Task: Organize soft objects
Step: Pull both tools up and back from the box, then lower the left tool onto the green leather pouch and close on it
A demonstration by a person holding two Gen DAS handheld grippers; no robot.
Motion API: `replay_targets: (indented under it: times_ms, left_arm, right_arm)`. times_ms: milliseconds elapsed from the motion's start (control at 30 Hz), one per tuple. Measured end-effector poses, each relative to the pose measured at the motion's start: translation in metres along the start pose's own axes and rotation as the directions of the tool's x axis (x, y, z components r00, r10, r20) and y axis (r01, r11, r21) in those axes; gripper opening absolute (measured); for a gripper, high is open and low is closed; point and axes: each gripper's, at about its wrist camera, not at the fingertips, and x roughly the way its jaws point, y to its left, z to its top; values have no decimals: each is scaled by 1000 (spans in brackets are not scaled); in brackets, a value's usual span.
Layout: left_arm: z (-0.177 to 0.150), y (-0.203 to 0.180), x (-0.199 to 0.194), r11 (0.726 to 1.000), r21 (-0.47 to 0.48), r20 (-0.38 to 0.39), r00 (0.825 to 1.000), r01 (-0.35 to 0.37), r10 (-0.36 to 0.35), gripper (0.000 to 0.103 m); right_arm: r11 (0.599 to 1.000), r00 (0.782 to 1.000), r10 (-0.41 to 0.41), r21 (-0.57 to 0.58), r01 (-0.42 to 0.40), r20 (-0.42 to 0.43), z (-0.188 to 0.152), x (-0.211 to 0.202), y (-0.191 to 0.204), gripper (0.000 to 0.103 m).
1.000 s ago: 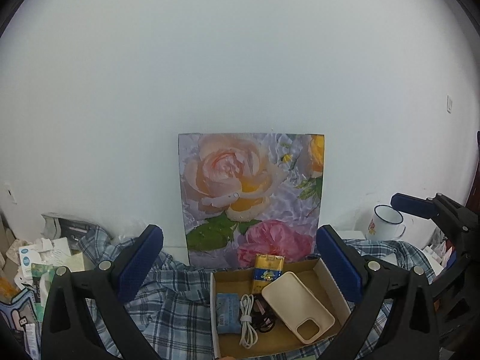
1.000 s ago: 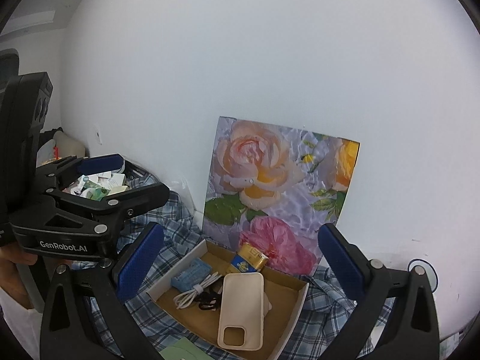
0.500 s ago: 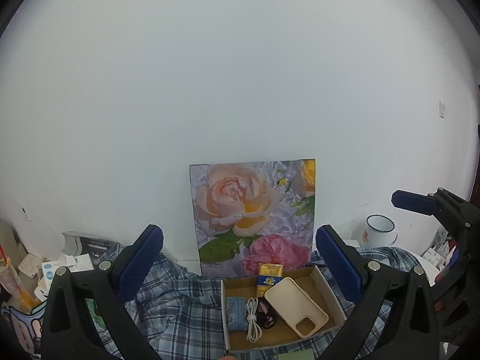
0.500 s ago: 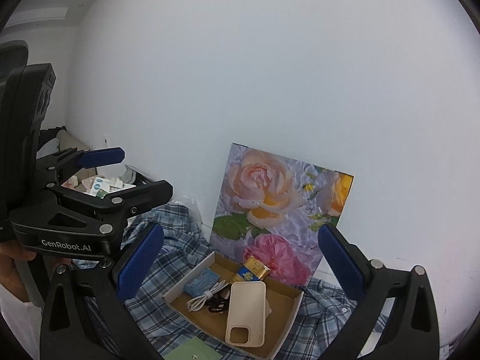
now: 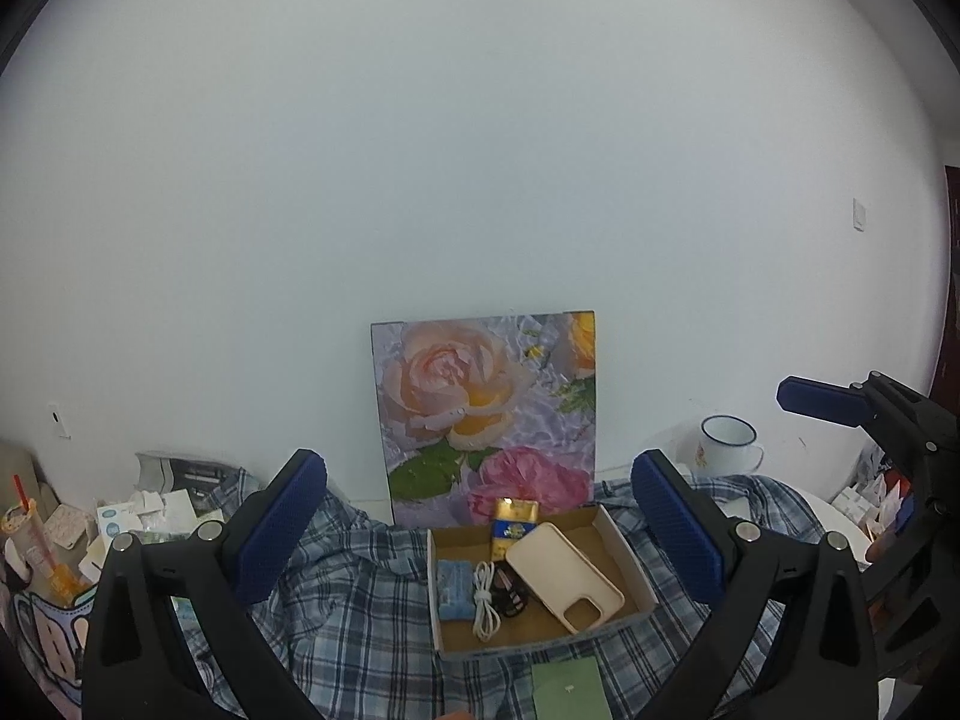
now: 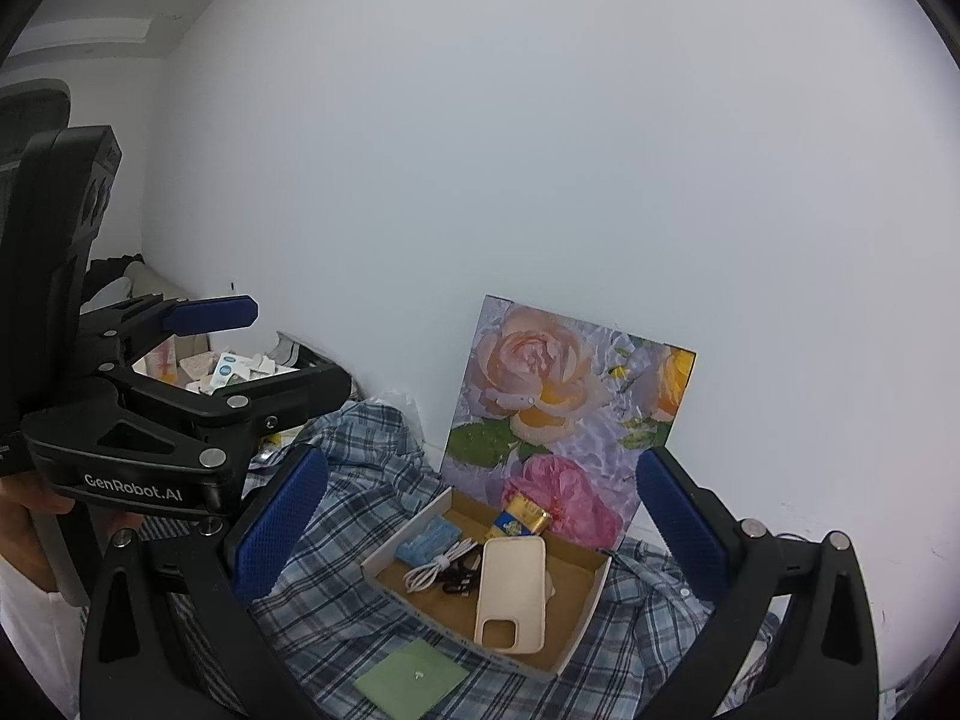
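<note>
Grippers, left [image 5: 477,531] and right [image 6: 480,525], I am holding wide open (empty) above the box [image 6: 585,630] on the shirt [image 5: 360,588].

Domestic room, lived-in and informal. A rose print [image 5: 486,414] leans against a bare white wall [image 5: 480,150]; an enamel mug [image 5: 726,443], a rumpled plaid cloth [image 5: 360,576], a cardboard box [image 5: 618,546] of small belongings and piled packets [image 5: 144,510] suggest a home.

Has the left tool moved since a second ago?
Yes. The left tool has pulled back and tilted up: the flower picture on the white wall now looks smaller and lower.
</note>
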Motion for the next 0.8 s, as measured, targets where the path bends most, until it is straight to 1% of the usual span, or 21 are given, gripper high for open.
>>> replay_targets:
  times_ms: [133, 267, 467, 567, 700, 800]
  left_arm:
    - [-11, -6, -4, 1000, 5, -11, 1000, 12, -11, 103]
    - [-26, -12, -1, 999, -3, -44, 998, 35, -35, 103]
    - [-53, -20, 6, 999, -1, -89, 995, 50, -50, 103]
    - [-66, -21, 11, 998, -10, -111, 992, 57, -57, 103]
    - [-83, -24, 22, 998, -9, -147, 987, 60, -60, 103]
    - [-95, -28, 31, 998, -12, -179, 981, 67, -68, 103]
  right_arm:
    - [1000, 1000, -6, 10, 6, -5, -14, -6, 0, 103]
    - [1000, 1000, -14, 27, 15, -23, -31, -8, -3, 103]
    - [997, 999, 8, 74, -5, -36, -57, -8, -9, 103]
    - [997, 998, 2, 78, 3, -56, -74, -6, -9, 103]
    - [992, 995, 27, 126, -14, -99, -98, 2, -15, 103]
    - [991, 993, 29, 135, -13, -116, -113, 6, -14, 103]
